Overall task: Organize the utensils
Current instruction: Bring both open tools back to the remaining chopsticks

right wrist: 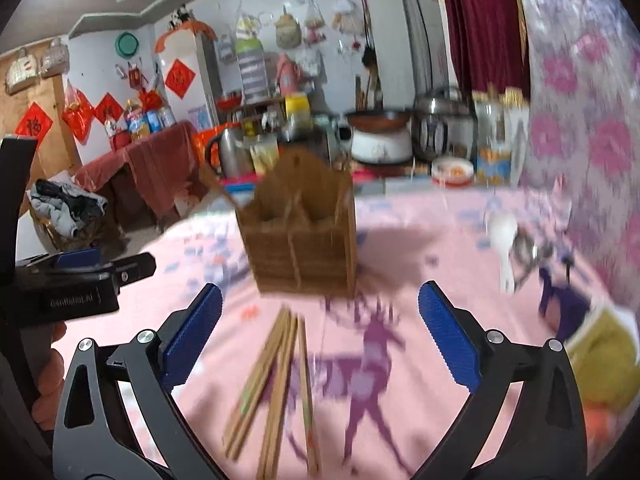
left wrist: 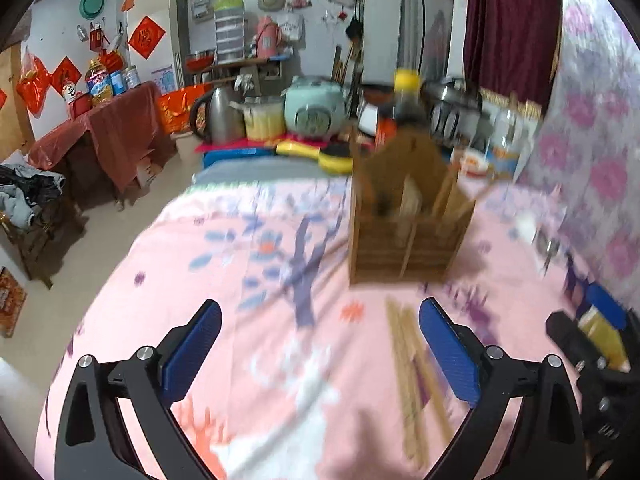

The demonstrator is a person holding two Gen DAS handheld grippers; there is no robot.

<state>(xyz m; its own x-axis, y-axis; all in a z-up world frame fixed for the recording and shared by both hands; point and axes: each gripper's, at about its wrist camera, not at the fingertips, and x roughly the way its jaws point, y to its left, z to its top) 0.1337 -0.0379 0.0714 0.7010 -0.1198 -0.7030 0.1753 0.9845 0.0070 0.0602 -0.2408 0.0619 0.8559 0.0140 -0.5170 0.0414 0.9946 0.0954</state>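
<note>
Both frames motion-blurred. Left hand-held gripper (left wrist: 320, 320) spread wide, nothing between its blue pads. Right hand-held gripper (right wrist: 320, 308) also spread, empty, over a loose bundle of wooden chopsticks (right wrist: 276, 384) lying flat on the pink patterned tabletop (left wrist: 160, 280). Wooden utensil caddy (right wrist: 304, 236) stands upright just beyond them. White spoon (right wrist: 505, 240) lies off right, near the wall.
</note>
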